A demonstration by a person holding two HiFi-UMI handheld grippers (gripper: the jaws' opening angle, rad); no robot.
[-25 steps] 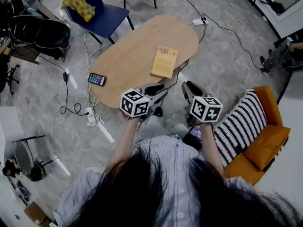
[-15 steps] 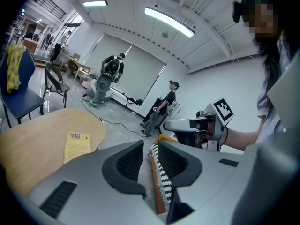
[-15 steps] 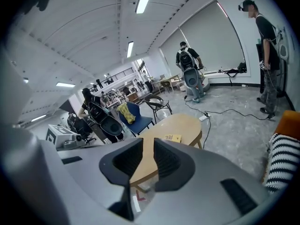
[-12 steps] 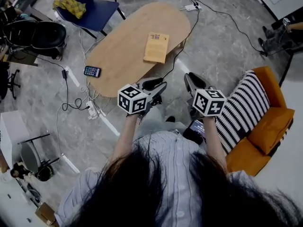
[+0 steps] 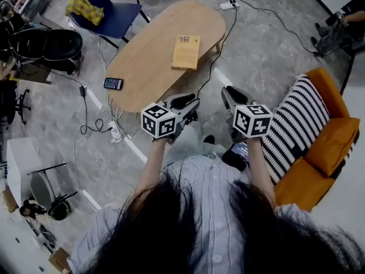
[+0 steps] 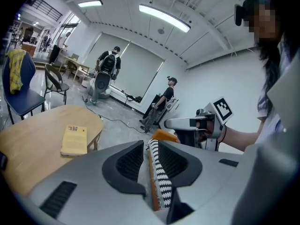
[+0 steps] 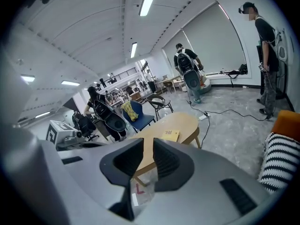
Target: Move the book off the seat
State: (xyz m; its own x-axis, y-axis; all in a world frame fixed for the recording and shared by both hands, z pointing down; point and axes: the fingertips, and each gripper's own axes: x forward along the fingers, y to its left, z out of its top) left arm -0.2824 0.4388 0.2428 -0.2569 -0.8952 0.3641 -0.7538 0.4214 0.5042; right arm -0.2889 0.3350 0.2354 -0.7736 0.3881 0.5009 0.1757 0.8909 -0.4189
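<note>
Two empty grippers hang close to the body on my feed. The left gripper (image 5: 183,103) holds a narrow gap, with only the striped cushion (image 5: 293,127) showing far behind it. The right gripper (image 5: 232,96) is closing its jaws on nothing at all. The book (image 5: 186,51) lies flat on the wooden table (image 5: 154,56), well apart from both tools and from the orange armchair (image 5: 328,147).

Against a second ago, the table and book have slid up and away in the head view, while the grippers have kept their place near the chest, so I judge we are backing off. With the book on the tabletop and no seat under it, I read the task as done and see nothing left to grasp.
</note>
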